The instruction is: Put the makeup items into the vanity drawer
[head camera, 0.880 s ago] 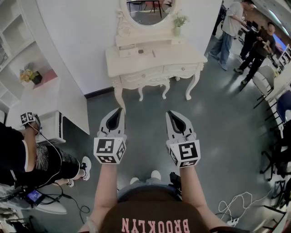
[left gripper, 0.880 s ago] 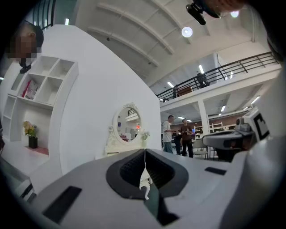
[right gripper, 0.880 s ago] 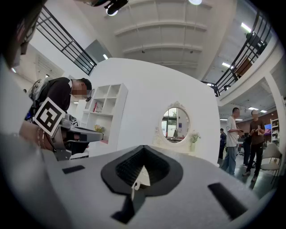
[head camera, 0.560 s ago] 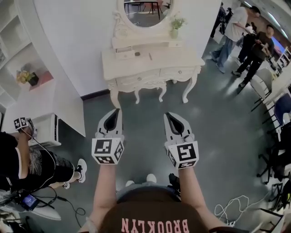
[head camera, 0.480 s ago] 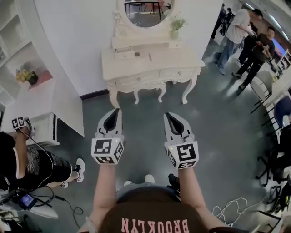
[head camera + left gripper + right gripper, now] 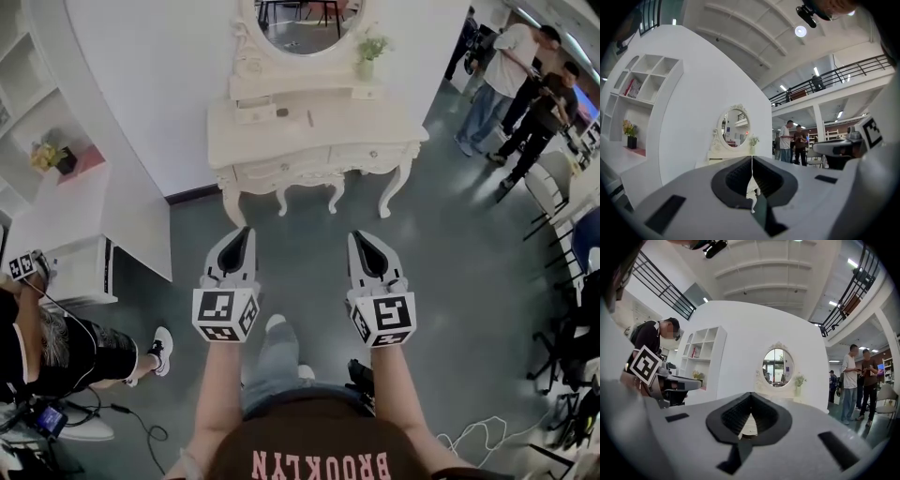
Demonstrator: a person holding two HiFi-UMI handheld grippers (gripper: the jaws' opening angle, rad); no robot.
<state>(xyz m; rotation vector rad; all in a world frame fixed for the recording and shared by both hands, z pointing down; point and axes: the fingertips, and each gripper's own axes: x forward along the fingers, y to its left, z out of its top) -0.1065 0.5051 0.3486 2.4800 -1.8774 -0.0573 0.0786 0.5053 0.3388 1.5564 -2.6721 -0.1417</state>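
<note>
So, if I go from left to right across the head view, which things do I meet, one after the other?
yellow flowers → left claw → right claw → standing people. The vanity table is left out, because it spans both claws.

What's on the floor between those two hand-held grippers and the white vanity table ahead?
Nothing: in the head view only bare grey floor separates the left gripper and the right gripper from the vanity table.

Both forearms forward, left gripper [image 6: 246, 231] and right gripper [image 6: 355, 236] level, side by side, jaws together, empty.
</note>
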